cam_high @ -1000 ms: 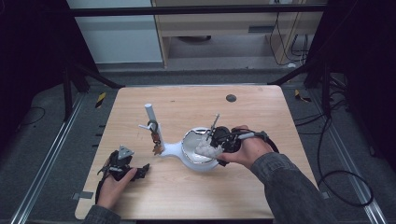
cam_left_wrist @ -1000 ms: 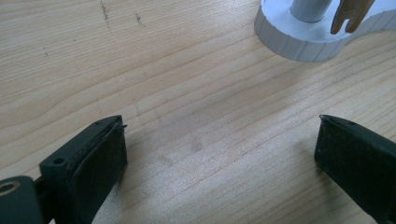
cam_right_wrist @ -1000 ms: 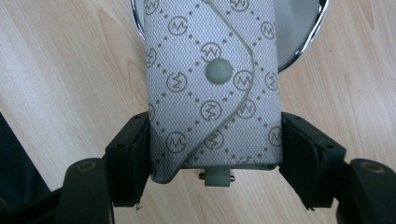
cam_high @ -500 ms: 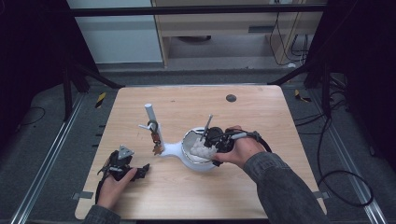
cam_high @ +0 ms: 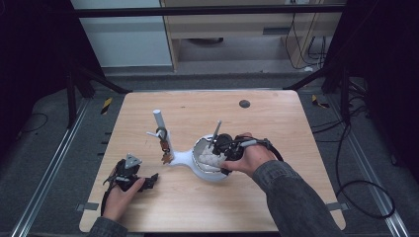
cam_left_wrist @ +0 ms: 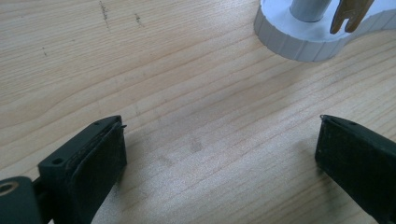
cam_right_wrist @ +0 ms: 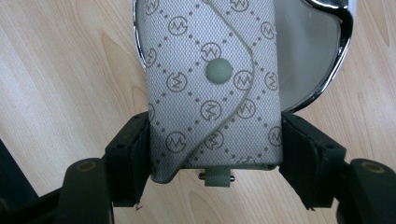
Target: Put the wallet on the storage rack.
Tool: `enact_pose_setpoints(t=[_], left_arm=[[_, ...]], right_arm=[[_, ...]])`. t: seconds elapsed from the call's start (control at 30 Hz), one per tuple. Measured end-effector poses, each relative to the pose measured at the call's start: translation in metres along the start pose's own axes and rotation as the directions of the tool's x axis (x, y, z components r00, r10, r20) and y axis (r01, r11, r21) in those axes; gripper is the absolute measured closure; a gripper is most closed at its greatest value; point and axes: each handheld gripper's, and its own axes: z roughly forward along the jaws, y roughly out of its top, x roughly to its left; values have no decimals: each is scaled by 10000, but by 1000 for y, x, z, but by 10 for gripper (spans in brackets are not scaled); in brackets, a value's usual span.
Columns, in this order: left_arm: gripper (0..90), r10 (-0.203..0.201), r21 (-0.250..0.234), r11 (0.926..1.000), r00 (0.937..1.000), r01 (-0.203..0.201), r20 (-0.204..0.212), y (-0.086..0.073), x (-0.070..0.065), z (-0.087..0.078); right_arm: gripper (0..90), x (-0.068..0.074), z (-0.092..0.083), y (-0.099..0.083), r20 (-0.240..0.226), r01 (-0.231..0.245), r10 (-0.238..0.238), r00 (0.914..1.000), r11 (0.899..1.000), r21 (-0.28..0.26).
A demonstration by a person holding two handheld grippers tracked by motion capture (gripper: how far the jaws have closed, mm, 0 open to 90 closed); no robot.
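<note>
A woven cloth pouch [cam_right_wrist: 212, 88] with a printed monogram and matt snap stud sits between the right tongs' [cam_right_wrist: 215, 154] matt black pads, beyond them a glossy chrome-rimmed dish [cam_right_wrist: 327, 60]; beneath, a smooth pale wood-grain surface [cam_right_wrist: 60, 74].

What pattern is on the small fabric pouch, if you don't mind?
Pale grey fabric pouch: circled-M logos in a dotted diamond grid; clearest in right gripper view.
</note>
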Motion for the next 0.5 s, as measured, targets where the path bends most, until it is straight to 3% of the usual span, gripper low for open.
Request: enact_pose_setpoints(t=[0.5], left_arm=[[12,5,7,10000,10000,-5,5,0,0,0]], right_arm=[[312,-2,6,5,30,-132,132,9999,9999,57]])
